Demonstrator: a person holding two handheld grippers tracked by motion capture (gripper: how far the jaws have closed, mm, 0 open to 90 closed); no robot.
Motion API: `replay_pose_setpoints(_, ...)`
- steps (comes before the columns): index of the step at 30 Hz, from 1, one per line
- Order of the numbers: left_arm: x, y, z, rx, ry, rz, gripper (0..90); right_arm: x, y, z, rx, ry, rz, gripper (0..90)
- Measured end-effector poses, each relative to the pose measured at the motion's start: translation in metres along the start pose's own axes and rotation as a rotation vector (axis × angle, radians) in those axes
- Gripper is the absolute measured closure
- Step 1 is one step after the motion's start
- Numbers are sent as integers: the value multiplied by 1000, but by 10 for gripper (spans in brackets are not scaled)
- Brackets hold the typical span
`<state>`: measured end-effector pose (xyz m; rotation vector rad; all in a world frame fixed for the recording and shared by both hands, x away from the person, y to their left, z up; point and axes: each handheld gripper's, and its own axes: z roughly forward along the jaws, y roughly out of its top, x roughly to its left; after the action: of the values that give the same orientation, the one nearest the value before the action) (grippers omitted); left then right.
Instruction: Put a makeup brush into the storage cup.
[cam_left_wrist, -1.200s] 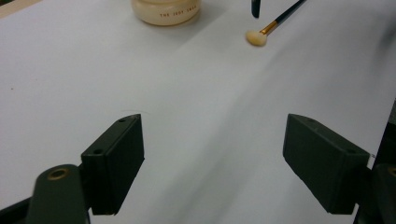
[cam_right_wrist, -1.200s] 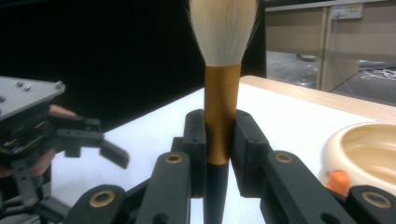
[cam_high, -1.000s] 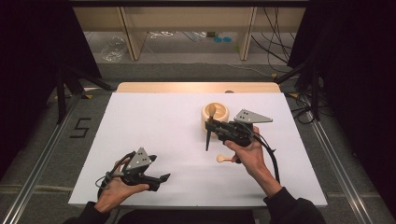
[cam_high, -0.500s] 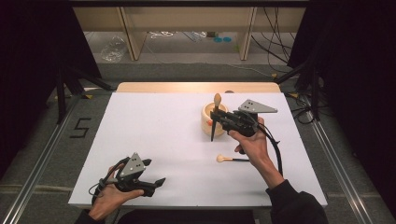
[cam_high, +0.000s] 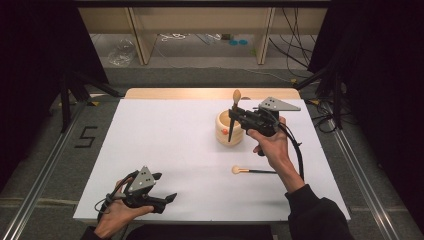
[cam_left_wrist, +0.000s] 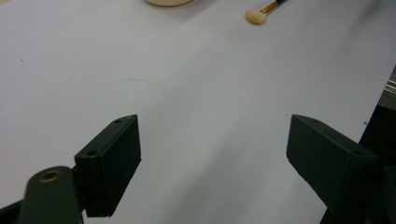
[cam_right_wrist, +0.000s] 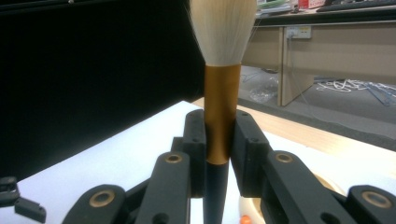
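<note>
My right gripper (cam_high: 235, 116) is shut on a makeup brush (cam_high: 234, 111) with a black handle, a copper ferrule and pale bristles. It holds the brush upright, bristles up, over the round wooden cup (cam_high: 223, 129). In the right gripper view both pads clamp the copper ferrule of the brush (cam_right_wrist: 222, 116), and the cup's rim (cam_right_wrist: 247, 205) lies below. A second, smaller brush (cam_high: 246, 170) lies flat on the white table (cam_high: 165, 145) in front of the cup. My left gripper (cam_high: 167, 199) rests open near the front left edge. Its jaws stand wide over bare table, with the lying brush (cam_left_wrist: 261, 13) far ahead.
A wooden board (cam_high: 210, 93) runs along the table's far edge. Shelving legs and cables (cam_high: 200, 40) stand on the floor beyond. Metal rails (cam_high: 45, 170) flank the table on both sides. A small orange thing (cam_high: 225, 131) shows at the cup's side.
My right gripper has lifted the brush and turned it upright, moving it over the cup. The left gripper has slid a little toward the front edge.
</note>
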<state>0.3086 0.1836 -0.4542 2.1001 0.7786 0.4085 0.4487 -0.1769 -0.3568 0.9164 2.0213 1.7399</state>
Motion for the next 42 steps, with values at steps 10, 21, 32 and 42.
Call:
replay_pose_setpoints(10, 0, 0, -1, -8, -7, -9, 176, -12, 11, 0, -30, -23, 5, 775)
replay_pose_setpoints(21, -1, 0, 0, -3, -3, -19, 176, -26, 19, 4, -47, -54, 19, 775)
replay_pose_setpoints(32, -1, 0, 0, 14, -11, 1, 177, -40, 17, 14, -44, -81, 29, 775)
replay_pose_setpoints(42, -4, 1, 1, 9, -15, 4, 181, -45, 17, 30, -45, -89, 14, 774)
